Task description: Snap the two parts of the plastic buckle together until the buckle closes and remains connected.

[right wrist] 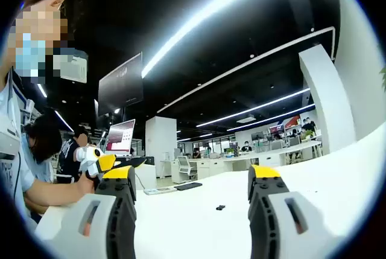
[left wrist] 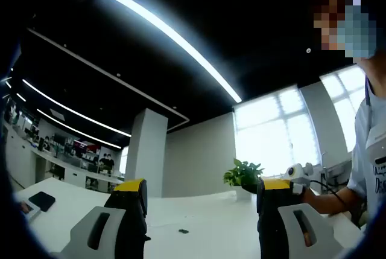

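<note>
On table (right wrist: 338, 180), small buckle (right wrist: 221, 207) (indistinct)

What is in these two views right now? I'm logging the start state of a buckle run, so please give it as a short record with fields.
surface: white table
small dark object on table: one piece, also seen in the right gripper view; too small to tell whether it is a buckle part
left gripper: jaws apart, empty
right gripper: jaws apart, empty
contact: neither gripper touches the dark piece
other items: potted plant, phone, monitor
people: a person beside the table, others seated far back
</note>
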